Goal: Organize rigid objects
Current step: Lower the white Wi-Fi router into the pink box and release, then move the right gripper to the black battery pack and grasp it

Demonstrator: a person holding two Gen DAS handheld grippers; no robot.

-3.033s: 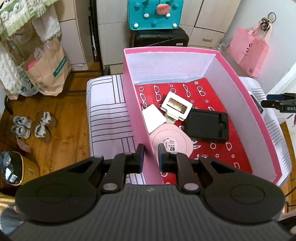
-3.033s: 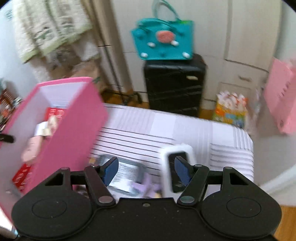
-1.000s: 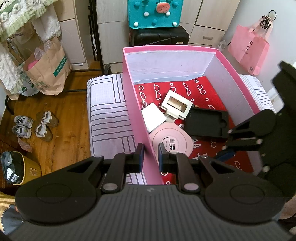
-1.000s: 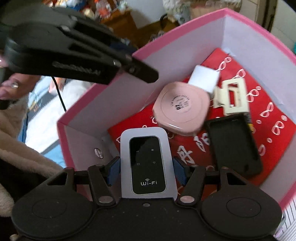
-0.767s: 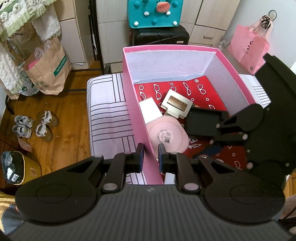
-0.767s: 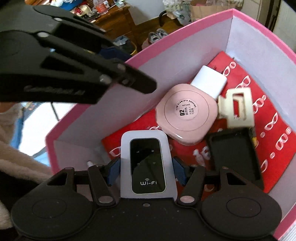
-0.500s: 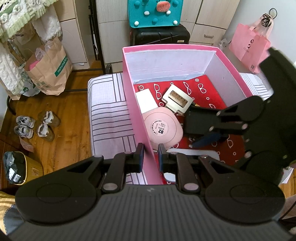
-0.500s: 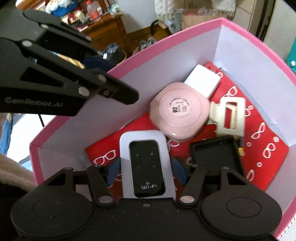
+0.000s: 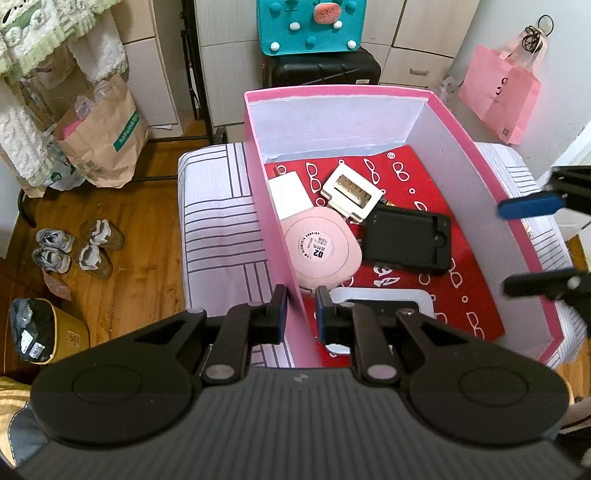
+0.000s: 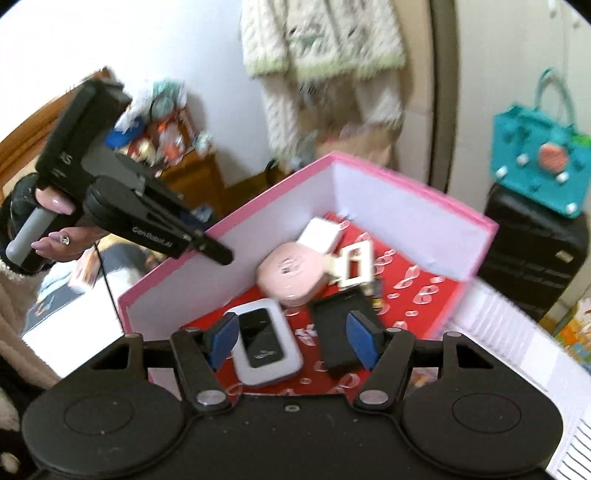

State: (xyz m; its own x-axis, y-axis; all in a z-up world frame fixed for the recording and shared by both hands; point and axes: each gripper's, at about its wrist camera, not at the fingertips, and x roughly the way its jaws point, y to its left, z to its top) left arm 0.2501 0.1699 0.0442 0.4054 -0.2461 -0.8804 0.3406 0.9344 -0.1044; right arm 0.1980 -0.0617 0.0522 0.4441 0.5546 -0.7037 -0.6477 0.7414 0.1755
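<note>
Gripping the pink box by its near left wall, the left gripper had its blue pads pinched tight on that thin cardboard, one finger outside and one inside. A hand was wrapped around its grey handle, seen from the right wrist cam.

The right gripper was spread wide with nothing between its pads, up above the box's near end.

Right below it, flat on the red glasses-print lining, was the wifi router: white rounded shell, glossy black face, lying screen-up in the near part of the box. No finger was touching it.

Going further in, I counted one of each:
- one black tray-like case, just past the router
- one pink rounded compact with a round label reading "02", against the left wall
- one cream plastic clip-shaped thing, its edge touching the compact
- one white square block, partly tucked under the compact

So five things in the box in total. The box itself sat on a white cushion with dark stripes.

Farther back there was one black suitcase with one teal bag on top, and one pink shopping bag off to the right.
</note>
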